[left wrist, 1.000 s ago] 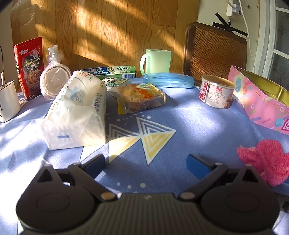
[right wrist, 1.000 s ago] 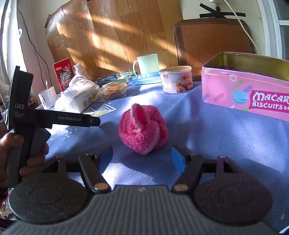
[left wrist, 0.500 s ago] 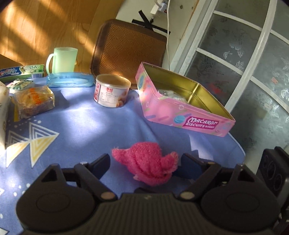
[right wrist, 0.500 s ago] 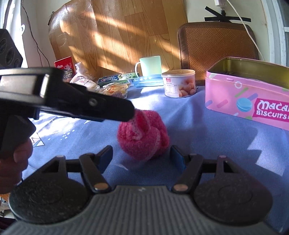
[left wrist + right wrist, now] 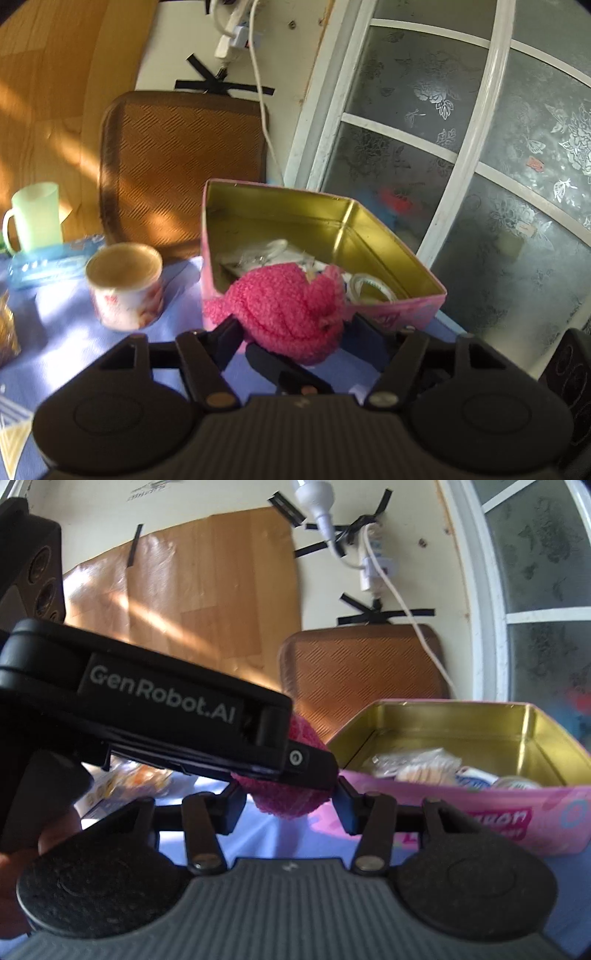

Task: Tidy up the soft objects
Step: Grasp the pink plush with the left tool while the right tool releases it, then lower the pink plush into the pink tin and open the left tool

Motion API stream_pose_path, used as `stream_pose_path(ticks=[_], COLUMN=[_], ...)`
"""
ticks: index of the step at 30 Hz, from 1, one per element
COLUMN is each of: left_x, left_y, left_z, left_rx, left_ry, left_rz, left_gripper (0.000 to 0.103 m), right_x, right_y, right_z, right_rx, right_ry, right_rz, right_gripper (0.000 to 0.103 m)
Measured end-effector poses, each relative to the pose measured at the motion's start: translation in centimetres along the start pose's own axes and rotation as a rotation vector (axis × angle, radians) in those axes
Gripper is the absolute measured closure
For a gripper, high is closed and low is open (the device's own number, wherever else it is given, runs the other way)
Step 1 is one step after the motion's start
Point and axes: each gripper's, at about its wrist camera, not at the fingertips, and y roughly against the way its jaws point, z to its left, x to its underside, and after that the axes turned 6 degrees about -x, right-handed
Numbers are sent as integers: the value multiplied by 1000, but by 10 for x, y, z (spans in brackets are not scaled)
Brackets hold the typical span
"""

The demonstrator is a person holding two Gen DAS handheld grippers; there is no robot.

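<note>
Left gripper: jaws are closed in on the pink knitted item, which is pinched between the 2 fingers and held clear of the blue tablecloth.
Pink knitted item: a fuzzy pink bundle, seen lifted in front of the near-left corner of the pink biscuit tin; in the right wrist view it is partly hidden behind the body of the left gripper.
Right gripper: jaws are spread, 1 finger on each side of the pink bundle; whether the fingers touch it cannot be told.
Pink biscuit tin: open, with a gold interior, set toward the right edge of the table, 1 corner turned toward the left camera; packets and small white items are seen lying inside.
Printed can: stood upright on the tablecloth, just left of the tin and apart from it.
Green mug: stood at the far edge of the table, behind a flat blue plastic case.
Brown woven panel: leaned upright beyond the far edge, behind the can and the tin.
Hand: partly seen at the left edge of the right wrist view, under the left gripper's handle.
Wall: a white cable is hung down from a plug fixed with black tape.
Window: frosted patterned glass in white frames is seen behind the tin.
</note>
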Motion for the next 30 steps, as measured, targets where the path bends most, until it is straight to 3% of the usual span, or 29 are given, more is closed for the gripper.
stream_pose_path(ticks=[2, 5, 8, 11, 19, 30], left_x=[-12, -16, -4, 8, 28, 69], left_y=[-16, -35, -27, -17, 11, 33], left_z=[-6, -4, 4, 6, 6, 17], left_rx=[-26, -118, -132, -211, -280, -403], left_ry=[-5, 35, 49, 10, -18, -71], left_rz=[-20, -1, -13, -31, -14, 26], left_gripper=[15, 15, 15, 13, 12, 12], right_x=[-7, -6, 4, 15, 24, 43], right_y=[-22, -55, -41, -21, 24, 34], right_z=[-16, -39, -53, -45, -28, -21], right_rx=[81, 170, 149, 167, 159, 135], right_ry=[6, 15, -51, -39, -99, -238], right_rz=[-12, 54, 43, 10, -15, 123], right_gripper=[48, 37, 37, 37, 36, 36])
